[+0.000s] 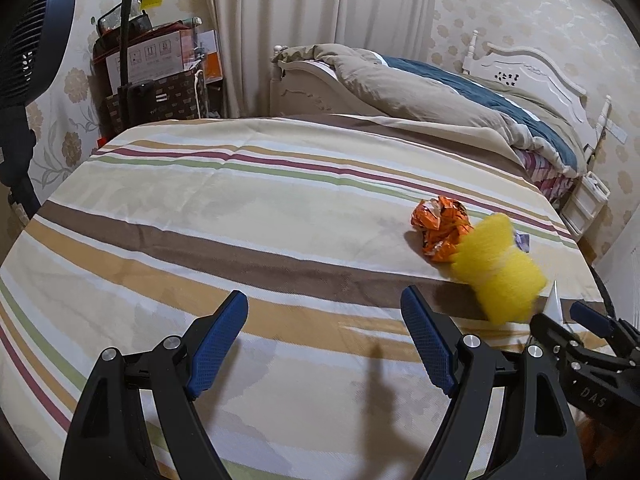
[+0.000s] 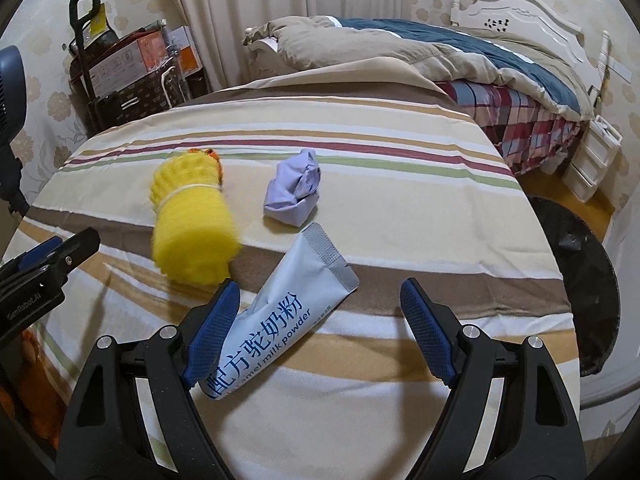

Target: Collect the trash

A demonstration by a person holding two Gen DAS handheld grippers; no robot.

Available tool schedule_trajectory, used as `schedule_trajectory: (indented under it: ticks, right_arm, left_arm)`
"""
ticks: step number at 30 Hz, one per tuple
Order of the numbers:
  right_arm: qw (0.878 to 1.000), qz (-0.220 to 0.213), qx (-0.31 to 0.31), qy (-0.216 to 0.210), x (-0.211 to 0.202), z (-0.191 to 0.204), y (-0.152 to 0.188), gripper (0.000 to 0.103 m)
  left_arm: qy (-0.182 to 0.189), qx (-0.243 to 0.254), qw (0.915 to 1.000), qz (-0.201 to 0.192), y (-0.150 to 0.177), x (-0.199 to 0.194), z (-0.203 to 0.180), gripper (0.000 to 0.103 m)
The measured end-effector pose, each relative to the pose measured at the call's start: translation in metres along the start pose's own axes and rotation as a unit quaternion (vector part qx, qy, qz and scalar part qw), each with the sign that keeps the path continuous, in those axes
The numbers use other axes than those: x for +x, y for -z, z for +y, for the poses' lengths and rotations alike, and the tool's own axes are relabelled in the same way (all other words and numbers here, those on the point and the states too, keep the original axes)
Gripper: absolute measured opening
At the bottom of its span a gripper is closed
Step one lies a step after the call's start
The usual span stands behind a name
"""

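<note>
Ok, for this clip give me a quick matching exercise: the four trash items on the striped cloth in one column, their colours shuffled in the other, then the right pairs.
Things:
1. foam net roll
2. crumpled wrapper
3. crumpled paper
4. milk powder sachet

Colours:
A. pale lilac
B. light blue-white with dark blue lettering
C. yellow
D. orange

Pairs: 1-C, 2-D, 3-A, 4-B

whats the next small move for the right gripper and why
Probably shift the right gripper slightly left and close it on the milk powder sachet. Its jaws stand wide open, and the sachet lies against the left finger rather than centred, with nothing gripped yet.
</note>
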State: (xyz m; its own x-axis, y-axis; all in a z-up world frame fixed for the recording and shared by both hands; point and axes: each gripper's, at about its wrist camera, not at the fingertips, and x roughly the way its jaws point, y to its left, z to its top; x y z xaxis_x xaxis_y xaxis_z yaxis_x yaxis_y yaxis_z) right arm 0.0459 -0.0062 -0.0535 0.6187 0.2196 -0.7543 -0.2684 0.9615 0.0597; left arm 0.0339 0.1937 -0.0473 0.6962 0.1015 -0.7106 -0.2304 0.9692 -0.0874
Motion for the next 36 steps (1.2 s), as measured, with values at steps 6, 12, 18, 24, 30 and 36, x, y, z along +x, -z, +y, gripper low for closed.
schedule_trajectory:
  ticks: [6, 12, 18, 24, 30, 36]
  right_arm:
    - [1.0, 0.005, 0.009, -0.006, -0.003, -0.005, 0.005, 0.077]
    - [1.0, 0.004, 0.016, 0.001, -0.007, -0.01, 0.008, 0.077]
    - [1.0, -0.002, 0.029, -0.002, -0.016, -0.012, 0.006, 0.077]
    - [0.999, 0.009, 0.034, -0.002, -0.017, -0.009, 0.008, 0.077]
    - [0.999, 0.023, 0.024, -0.004, -0.014, 0.0, 0.016, 0.077]
    - [0.999, 0.015, 0.028, 0.007, -0.023, -0.003, 0.016, 0.069]
  left_arm:
    - [0.003, 0.008, 1.0, -0.002, 0.004, -0.003, -0.006, 0.079]
    - [0.004, 0.003, 1.0, -0.002, 0.006, -0.005, -0.007, 0.079]
    - [0.009, -0.001, 1.0, -0.003, 0.007, -0.006, -0.006, 0.079]
    - [0.018, -0.01, 0.9998, -0.003, 0.009, -0.008, -0.002, 0.079]
    - [0.024, -0.01, 0.9996, -0.005, 0.01, -0.011, -0.001, 0.079]
    - [0.028, -0.007, 0.9996, -0.007, 0.012, -0.012, -0.002, 0.079]
